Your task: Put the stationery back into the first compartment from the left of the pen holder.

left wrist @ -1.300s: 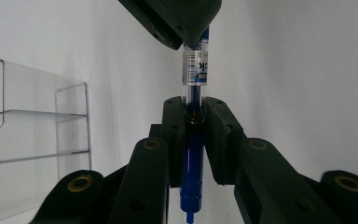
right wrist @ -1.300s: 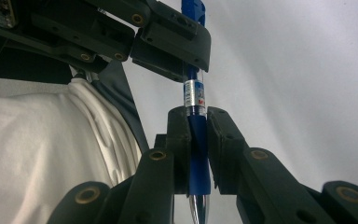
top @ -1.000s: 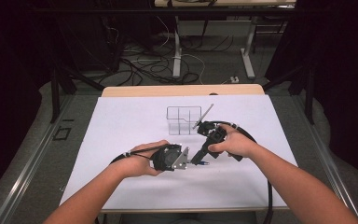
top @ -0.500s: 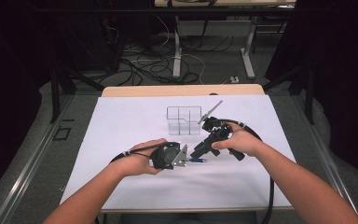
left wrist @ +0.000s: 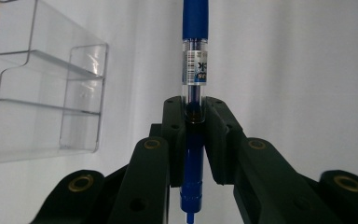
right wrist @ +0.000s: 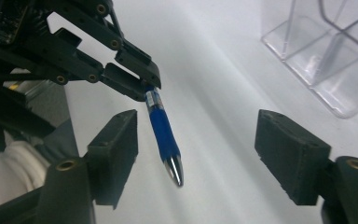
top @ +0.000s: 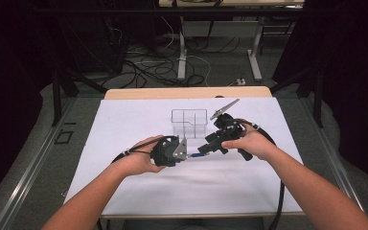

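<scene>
Gripping a blue pen (left wrist: pixel 195 70) across its clear barrel, the left gripper (top: pixel 184 154) sits near the middle of the white table cover (top: pixel 124 124), its jaws closed tight on the pen in the left gripper view, with the click end poking out toward the bottom at 6 o'clock and the blue grip running off the frame at 12 o'clock. From above, the right gripper (top: pixel 202 149) faces it from the 3 o'clock side, the two tools nearly tip to tip, and the pen (top: pixel 195 155) shows as a short blue streak between them. Bare white sheet lies open toward 6 o'clock and 9 o'clock of the hands, reaching to the near edge and the left edge; the wooden table edge (top: pixel 187 92) runs across at 12 o'clock. The clear plastic organizer (top: pixel 189 122) stands just beyond the grippers at 12 o'clock, apart from both. The right gripper view adds what the overhead cannot: its own jaws stand wide apart, the pen (right wrist: pixel 164 140) hangs between them touching neither, silver tip pointing down toward 6 o'clock, held clear above the sheet. The organizer (right wrist: pixel 331 56) sits at 2 o'clock there; in the left gripper view its stepped compartments (left wrist: pixel 42 93) lie at 9 o'clock.
</scene>
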A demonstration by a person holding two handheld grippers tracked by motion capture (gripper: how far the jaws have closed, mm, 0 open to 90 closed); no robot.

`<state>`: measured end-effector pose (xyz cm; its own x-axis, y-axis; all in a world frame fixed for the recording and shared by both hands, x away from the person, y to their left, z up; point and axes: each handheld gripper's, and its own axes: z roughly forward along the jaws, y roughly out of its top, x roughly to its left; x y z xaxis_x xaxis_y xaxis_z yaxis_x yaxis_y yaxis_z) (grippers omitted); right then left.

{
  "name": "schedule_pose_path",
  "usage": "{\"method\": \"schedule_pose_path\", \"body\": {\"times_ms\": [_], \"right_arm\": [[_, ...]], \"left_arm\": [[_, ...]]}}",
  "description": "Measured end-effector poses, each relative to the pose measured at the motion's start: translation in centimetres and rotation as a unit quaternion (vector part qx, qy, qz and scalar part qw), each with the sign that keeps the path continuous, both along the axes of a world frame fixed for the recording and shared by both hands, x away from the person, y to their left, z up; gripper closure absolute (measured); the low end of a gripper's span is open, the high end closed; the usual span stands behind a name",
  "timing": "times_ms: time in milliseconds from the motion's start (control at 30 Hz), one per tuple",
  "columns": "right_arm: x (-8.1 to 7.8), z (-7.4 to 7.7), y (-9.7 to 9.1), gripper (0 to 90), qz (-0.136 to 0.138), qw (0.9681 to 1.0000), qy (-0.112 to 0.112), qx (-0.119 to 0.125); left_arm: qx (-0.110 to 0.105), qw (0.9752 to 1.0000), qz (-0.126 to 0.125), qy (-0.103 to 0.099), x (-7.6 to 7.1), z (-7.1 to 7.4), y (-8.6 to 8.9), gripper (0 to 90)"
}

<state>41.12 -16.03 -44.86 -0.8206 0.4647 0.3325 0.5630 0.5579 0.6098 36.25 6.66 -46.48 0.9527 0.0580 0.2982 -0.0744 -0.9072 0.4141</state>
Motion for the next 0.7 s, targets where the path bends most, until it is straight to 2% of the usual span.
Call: {"method": "schedule_pose_path", "body": {"times_ms": [33,67,100,133,167,200,300,333,367,400,433,467,533,633,700], "right_arm": [[0.0,0.0,-0.1,25.2,-0.007,1.0000,-0.002,0.005],[0.1,0.1,-0.2,23.2,-0.007,1.0000,-0.003,-0.001],[0.2,0.0,-0.2,21.7,-0.011,0.9998,-0.013,0.007],[0.1,0.2,-0.3,19.9,-0.020,0.9997,-0.014,0.003],[0.2,0.3,-0.5,17.6,-0.016,0.9998,-0.012,0.001],[0.3,0.2,-0.5,15.5,-0.023,0.9995,-0.020,0.005],[0.4,0.4,-0.8,15.0,-0.033,0.9990,-0.031,-0.003],[0.4,0.4,-0.8,14.9,-0.037,0.9988,-0.032,0.000],[0.4,0.3,-0.8,15.0,-0.042,0.9981,-0.045,-0.001],[0.5,0.4,-0.8,14.9,-0.039,0.9982,-0.045,-0.008],[0.5,0.2,-0.8,14.9,-0.045,0.9975,-0.054,-0.001],[0.4,0.3,-0.8,14.9,-0.044,0.9977,-0.051,-0.008],[0.4,0.3,-0.8,14.9,-0.052,0.9970,-0.057,-0.007],[0.4,0.5,-0.9,14.8,-0.053,0.9970,-0.055,-0.013],[0.4,0.5,-1.0,14.8,-0.056,0.9967,-0.058,-0.013]], "left_arm": [[-0.005,1.0000,0.005,0.003,0.2,0.1,0.1,79.3],[-0.010,0.9999,0.009,0.005,0.3,0.1,0.2,79.3],[-0.015,0.9997,0.017,0.008,0.5,0.2,0.4,79.2],[-0.018,0.9995,0.022,0.010,0.6,0.3,0.5,79.3],[-0.033,0.9988,0.034,0.014,0.7,0.3,0.6,79.3],[-0.035,0.9985,0.040,0.015,0.9,0.4,0.7,79.3],[-0.046,0.9965,0.065,0.024,1.3,0.8,1.1,79.3],[-0.050,0.9954,0.078,0.026,1.4,0.9,1.2,79.3],[-0.057,0.9940,0.088,0.030,1.6,1.0,1.4,79.3],[-0.070,0.9924,0.096,0.034,1.7,1.1,1.5,79.3],[-0.074,0.9915,0.101,0.036,1.9,1.3,1.7,79.3],[-0.078,0.9906,0.106,0.038,2.1,1.5,1.8,79.3],[-0.094,0.9879,0.116,0.043,2.3,1.8,2.1,79.2],[-0.116,0.9828,0.135,0.049,2.8,2.3,2.6,79.2],[-0.135,0.9781,0.149,0.054,3.1,2.6,3.0,79.3]]}}
